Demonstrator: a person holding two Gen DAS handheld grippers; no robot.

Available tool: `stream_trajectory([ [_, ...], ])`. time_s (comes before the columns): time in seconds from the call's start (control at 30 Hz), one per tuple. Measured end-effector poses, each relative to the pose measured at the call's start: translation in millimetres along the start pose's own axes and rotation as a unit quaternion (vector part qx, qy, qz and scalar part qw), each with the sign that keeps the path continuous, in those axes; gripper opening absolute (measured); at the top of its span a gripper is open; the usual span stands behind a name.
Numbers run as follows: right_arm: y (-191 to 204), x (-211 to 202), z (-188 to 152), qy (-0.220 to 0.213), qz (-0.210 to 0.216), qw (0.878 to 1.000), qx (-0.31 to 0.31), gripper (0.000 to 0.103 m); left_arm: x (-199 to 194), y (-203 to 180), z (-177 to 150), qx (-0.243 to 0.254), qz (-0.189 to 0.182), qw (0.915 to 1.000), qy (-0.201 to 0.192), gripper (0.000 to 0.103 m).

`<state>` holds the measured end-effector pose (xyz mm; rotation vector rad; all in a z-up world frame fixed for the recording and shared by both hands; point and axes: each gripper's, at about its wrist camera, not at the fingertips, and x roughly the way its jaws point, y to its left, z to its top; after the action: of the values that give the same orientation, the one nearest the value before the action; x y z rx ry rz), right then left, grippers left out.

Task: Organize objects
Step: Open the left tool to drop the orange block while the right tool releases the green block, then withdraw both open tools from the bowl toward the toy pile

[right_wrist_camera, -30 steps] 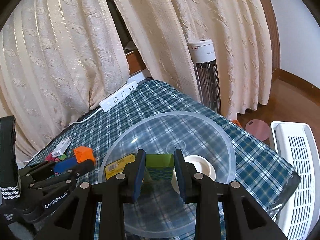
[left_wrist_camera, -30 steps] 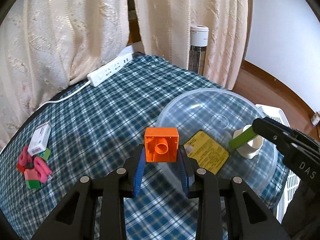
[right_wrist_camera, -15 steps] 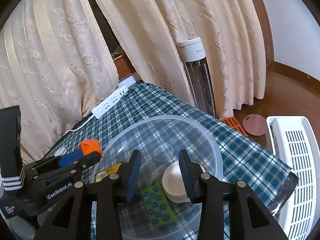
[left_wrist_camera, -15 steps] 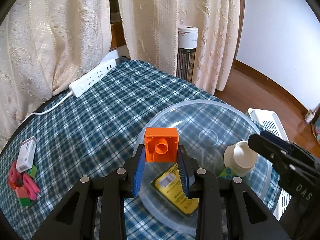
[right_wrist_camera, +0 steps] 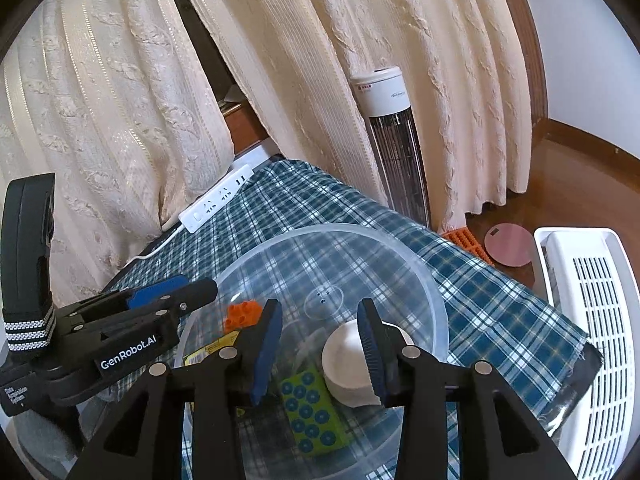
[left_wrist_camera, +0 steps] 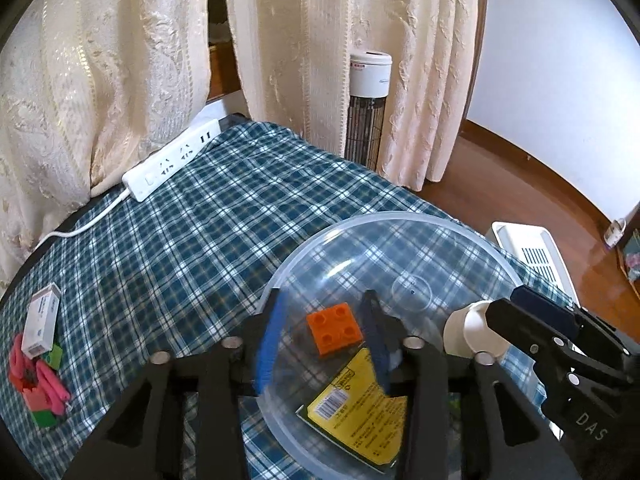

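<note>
Left gripper (left_wrist_camera: 322,338): released; jaws have just been opening, nothing pinched, poised over the bowl.
Right gripper (right_wrist_camera: 318,350): released, empty, above the bowl.
Brick (left_wrist_camera: 335,333): orange, lying loose in the bowl, studs up, touching the yellow card (left_wrist_camera: 356,404).
Bowl (right_wrist_camera: 424,280): clear, near right on the plaid cloth (left_wrist_camera: 200,240); also holds a white cup (right_wrist_camera: 346,364) and green block (right_wrist_camera: 312,416).
Far left: power strip (left_wrist_camera: 172,160).
</note>
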<state>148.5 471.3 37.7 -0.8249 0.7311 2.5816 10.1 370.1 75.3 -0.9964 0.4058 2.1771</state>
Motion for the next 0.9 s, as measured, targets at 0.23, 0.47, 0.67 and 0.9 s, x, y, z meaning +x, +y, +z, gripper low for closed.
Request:
stream_trajectory([
  [0.23,9,1,-1,0.000,0.005,1.000,-0.003,0.055,-4,14,-4,-0.019,0.012,0.9998,-0.001,0.056],
  [0.47,21,0,-2,-0.002,0.009,1.000,-0.007,0.058,-11,27,-12,-0.025,0.042,0.9988,-0.005,0.068],
  [0.67,37,1,-5,0.000,0.017,1.000,-0.018,0.061,-17,43,-20,-0.038,0.057,0.9976,-0.004,0.071],
  [0.9,61,2,-8,0.005,0.029,0.999,-0.036,0.061,-30,73,-35,-0.064,0.078,0.9949,-0.008,0.071],
])
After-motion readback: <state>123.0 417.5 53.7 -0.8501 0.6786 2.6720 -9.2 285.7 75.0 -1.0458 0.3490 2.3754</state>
